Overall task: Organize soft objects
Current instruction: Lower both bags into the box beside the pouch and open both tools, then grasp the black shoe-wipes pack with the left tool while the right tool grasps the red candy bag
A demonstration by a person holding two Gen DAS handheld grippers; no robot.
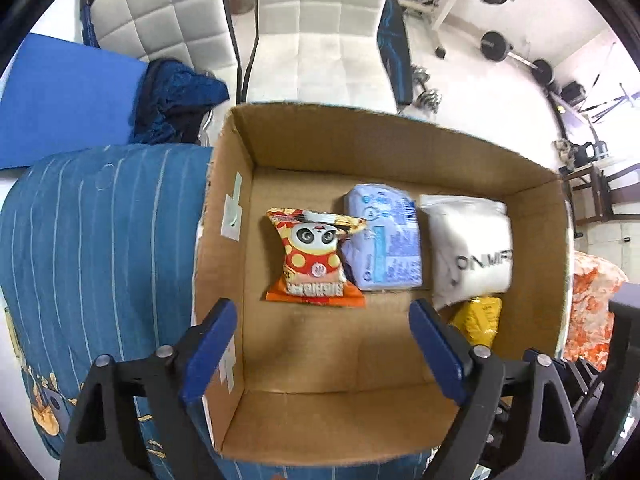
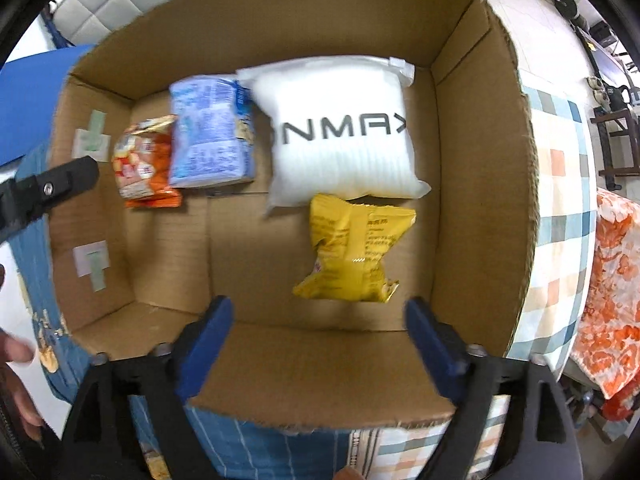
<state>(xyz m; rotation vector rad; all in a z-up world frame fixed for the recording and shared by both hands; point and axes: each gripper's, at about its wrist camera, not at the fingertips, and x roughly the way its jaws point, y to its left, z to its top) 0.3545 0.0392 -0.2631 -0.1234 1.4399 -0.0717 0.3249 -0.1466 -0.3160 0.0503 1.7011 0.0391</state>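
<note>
Through my left wrist camera, my left gripper (image 1: 322, 344) hangs with fingers spread wide and empty above the cardboard box (image 1: 400, 148). On its floor lie the panda snack packet (image 1: 316, 258), the pale blue pack (image 1: 386, 240) and the white pouch (image 1: 468, 246).

Through my right wrist camera, my right gripper (image 2: 316, 346) is likewise spread and empty, over the yellow packet (image 2: 354, 250), whose print is perhaps too blurred to read.

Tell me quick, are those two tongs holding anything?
Left tongs: open, holding nothing, above the cardboard box.
Right tongs: open, holding nothing.
</note>
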